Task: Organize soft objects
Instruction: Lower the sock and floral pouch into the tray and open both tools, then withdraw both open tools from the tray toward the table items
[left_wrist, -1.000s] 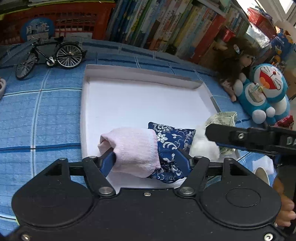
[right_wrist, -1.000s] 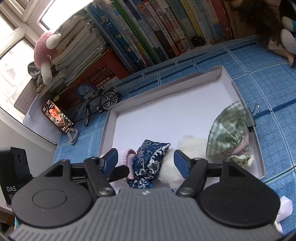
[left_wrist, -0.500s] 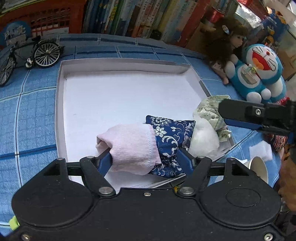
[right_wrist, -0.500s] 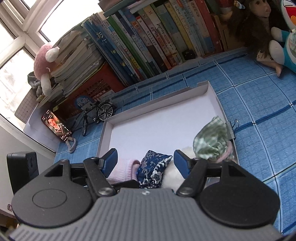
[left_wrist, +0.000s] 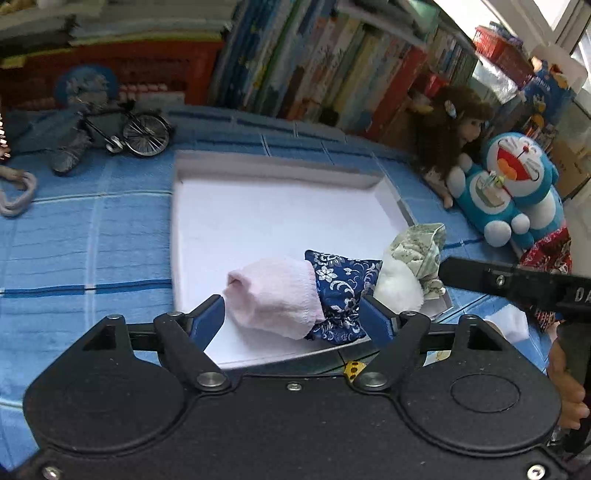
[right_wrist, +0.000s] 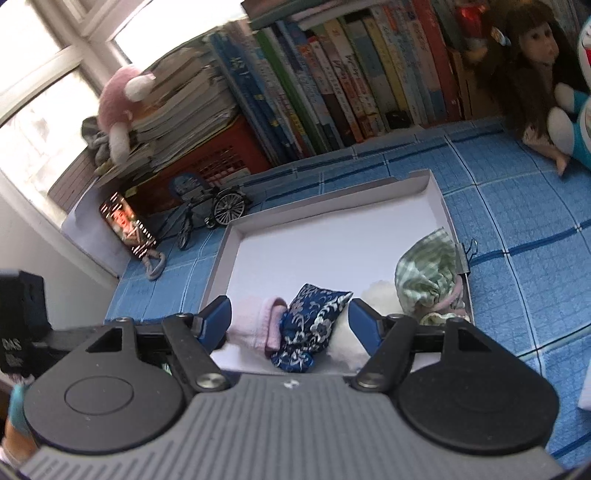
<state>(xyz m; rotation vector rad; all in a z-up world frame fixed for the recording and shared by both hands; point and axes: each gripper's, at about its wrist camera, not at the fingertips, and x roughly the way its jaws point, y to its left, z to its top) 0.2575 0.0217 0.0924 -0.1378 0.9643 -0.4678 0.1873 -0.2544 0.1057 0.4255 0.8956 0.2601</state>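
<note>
Sorting looks close to done, judging by how the soft things already lie in a row along the near edge of the white tray (left_wrist: 177, 236). Going left to right in the left wrist view: pink sock (left_wrist: 273, 295), blue floral pouch (left_wrist: 340, 291) tucked against it, white fluffy pad (left_wrist: 399, 284) touching the pouch, and green checked bag (left_wrist: 421, 243) at the tray's right wall. The right wrist view shows the same order, with the green checked bag (right_wrist: 424, 273) leaning on the wall beside a binder clip (right_wrist: 465, 258).

Left gripper (left_wrist: 293, 317) hovers low over the near rim, its blue fingers spread wide either side of the sock and pouch, holding nothing. Right gripper (right_wrist: 290, 319) sits likewise, wide apart and empty, framing the blue floral pouch (right_wrist: 314, 321) from above and behind. Both point forward across the tray toward the books, roughly level, side by side.

A likely next move is either to straighten the row or to fetch another soft item; any pinch calls for a gentle, centred close, since these fabrics will bunch and slide
</note>
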